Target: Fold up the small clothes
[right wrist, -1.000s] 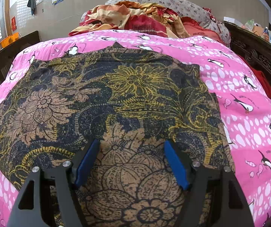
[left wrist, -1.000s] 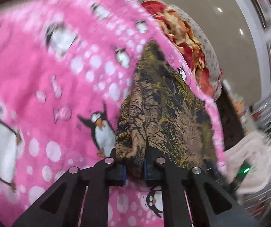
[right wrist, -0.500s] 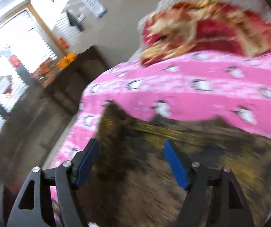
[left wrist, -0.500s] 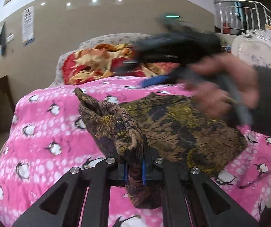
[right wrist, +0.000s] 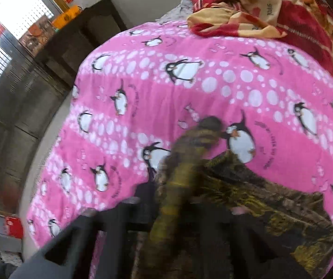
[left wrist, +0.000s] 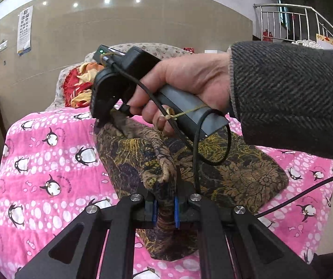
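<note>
A dark floral garment [left wrist: 236, 169] in brown, yellow and navy lies on the pink penguin blanket [left wrist: 50, 153]. My left gripper [left wrist: 165, 211] is shut on a bunched edge of it at the near side. In the left wrist view my right gripper [left wrist: 106, 118], held by a hand in a grey sleeve, is down on the garment's far left corner. In the blurred right wrist view the right gripper [right wrist: 173, 207] is shut on a raised fold of the garment [right wrist: 271, 200].
A red and yellow blanket [left wrist: 78, 88] is piled at the head of the bed, also in the right wrist view [right wrist: 271, 11]. Dark wooden furniture [right wrist: 78, 37] stands left of the bed. A black cable [left wrist: 294, 200] trails across the right side.
My right gripper was open over the flat garment; it swung to the far left corner and shut on it. My left gripper kept its hold and the view swung to face the bed head.
</note>
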Tool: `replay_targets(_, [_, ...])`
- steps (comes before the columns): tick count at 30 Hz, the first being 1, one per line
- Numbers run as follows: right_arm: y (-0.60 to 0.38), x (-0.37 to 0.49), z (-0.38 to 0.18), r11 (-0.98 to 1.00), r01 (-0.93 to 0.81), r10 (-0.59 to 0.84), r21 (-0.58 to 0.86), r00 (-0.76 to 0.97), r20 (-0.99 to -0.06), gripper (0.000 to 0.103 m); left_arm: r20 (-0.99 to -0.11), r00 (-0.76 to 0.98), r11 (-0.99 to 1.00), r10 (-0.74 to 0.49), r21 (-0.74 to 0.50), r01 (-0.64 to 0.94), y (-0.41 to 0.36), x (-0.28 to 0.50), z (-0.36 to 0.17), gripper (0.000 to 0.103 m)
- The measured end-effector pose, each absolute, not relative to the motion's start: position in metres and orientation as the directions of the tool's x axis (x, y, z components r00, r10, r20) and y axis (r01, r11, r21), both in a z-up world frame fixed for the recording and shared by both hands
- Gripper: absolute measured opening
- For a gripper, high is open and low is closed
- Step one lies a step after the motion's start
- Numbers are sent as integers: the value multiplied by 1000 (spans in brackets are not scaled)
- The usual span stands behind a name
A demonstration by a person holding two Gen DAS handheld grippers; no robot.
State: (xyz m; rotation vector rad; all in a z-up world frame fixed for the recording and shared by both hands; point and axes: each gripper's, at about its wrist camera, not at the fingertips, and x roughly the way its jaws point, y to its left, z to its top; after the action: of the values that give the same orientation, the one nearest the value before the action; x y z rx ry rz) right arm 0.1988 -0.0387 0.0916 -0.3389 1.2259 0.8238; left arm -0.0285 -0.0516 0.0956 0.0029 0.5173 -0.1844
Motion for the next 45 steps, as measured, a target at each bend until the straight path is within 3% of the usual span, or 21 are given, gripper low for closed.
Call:
replay_targets(11, [-160,232,139,735,-656,355,169,160,-921,8,-473,786,908,-398,-79,413,-129,-9,119,0])
replay_targets(15, [-227,247,141,782,-606,304,142,172,-937,8,-523,700,851,-486,-100,516,-181,7,110,0])
replay_targets(25, [-311,273,83,833,-531,286,156,172,-943,9,-655,541,805,-527,-182,565,-254,48,55,0])
replay_targets(27, [-321,273,79,829,-525,341,194,199,-919,15,-686,496,796,-532,-205,569,-261,52,42,0])
replay_targets(29, [-331,272,79,832,-512,362,213,210,-908,39,-697,461,782,-549,-233,579,-262,49,36,2])
replay_targets(30, [-338,271,82,847,-491,353,204,232,-906,43,-699,443,770,-562,-246,588,-261,45,37,3])
replay_targets(35, [-385,233,126,850,-462,435,253,346,-832,43,-668,442,758,-600,-296,582,-219,6,63,3])
replay_targets(41, [-372,109,153,647,-755,526,111,337,-781,42,-644,633,903,-429,-289,317,-124,-14,72,5])
replay_targets(42, [-364,90,147,603,-795,520,73,322,-791,40,-669,621,912,-409,-318,257,-113,-8,62,4])
replay_targets(44, [-353,67,119,554,-832,456,8,296,-839,21,-712,576,915,-401,-339,218,-108,-1,44,0])
replay_targets(45, [-349,63,99,557,-831,391,-18,281,-877,20,-744,535,915,-402,-344,210,-110,2,29,0])
